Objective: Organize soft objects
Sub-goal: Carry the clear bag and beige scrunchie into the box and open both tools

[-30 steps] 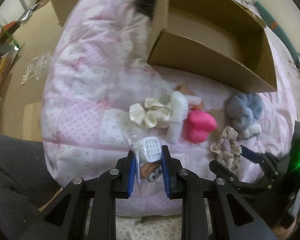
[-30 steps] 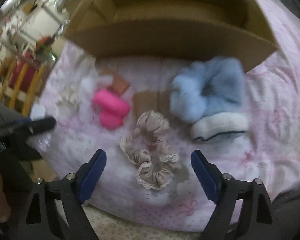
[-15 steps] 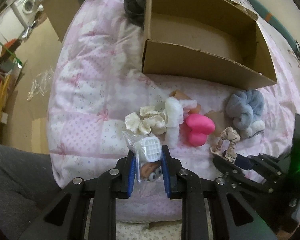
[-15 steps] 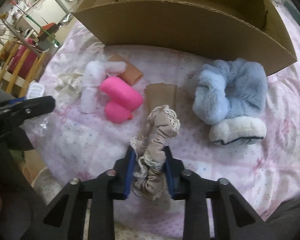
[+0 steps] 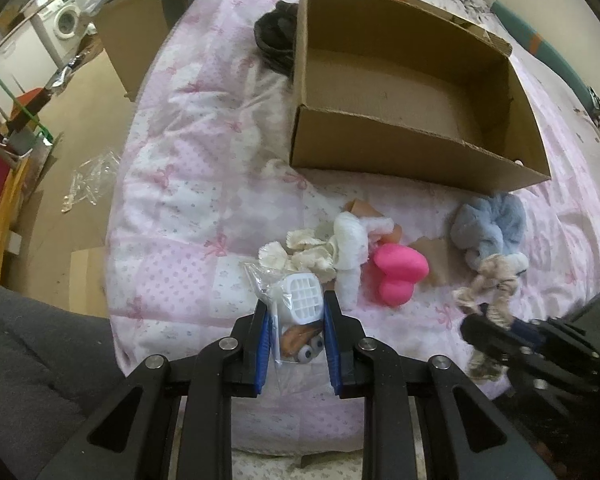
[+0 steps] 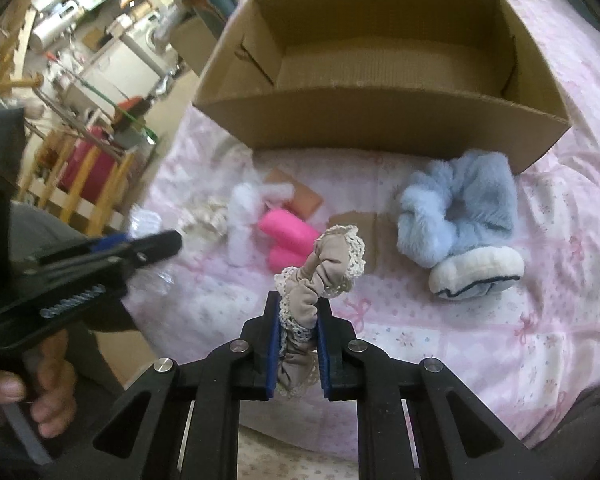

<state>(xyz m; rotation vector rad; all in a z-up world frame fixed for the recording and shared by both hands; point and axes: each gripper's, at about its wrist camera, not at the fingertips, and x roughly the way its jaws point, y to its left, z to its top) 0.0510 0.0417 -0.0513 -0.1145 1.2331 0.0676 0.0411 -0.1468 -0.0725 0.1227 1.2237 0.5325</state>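
My left gripper (image 5: pixel 296 300) is shut on a clear plastic bag (image 5: pixel 284 344) holding a white gridded piece and small brown bits. In the right wrist view my right gripper (image 6: pixel 299 300) has its jaws closing on a beige lace-edged scrunchie (image 6: pixel 332 264), whose pads press it as it hangs above the pink bedcover. That scrunchie (image 5: pixel 492 280) also shows at the right of the left wrist view. On the cover lie a blue fluffy scrunchie (image 6: pixel 456 212), a pink heart-shaped soft toy (image 6: pixel 288 236), a white fluffy piece (image 5: pixel 350 240) and a cream scrunchie (image 5: pixel 296 252). The open cardboard box (image 6: pixel 380 116) behind them holds nothing I can see.
A black bundle (image 5: pixel 276 40) lies at the box's far left corner. A white pad with a dark edge (image 6: pixel 476 268) sits under the blue scrunchie. The bed's edge drops to the floor on the left, where a wooden rack (image 6: pixel 88 184) stands. A hand (image 6: pixel 40 396) holds the left gripper's handle.
The right gripper went from wide open around the beige scrunchie to shut on it, then lifted it off the cover. The left gripper kept its hold on the bag.
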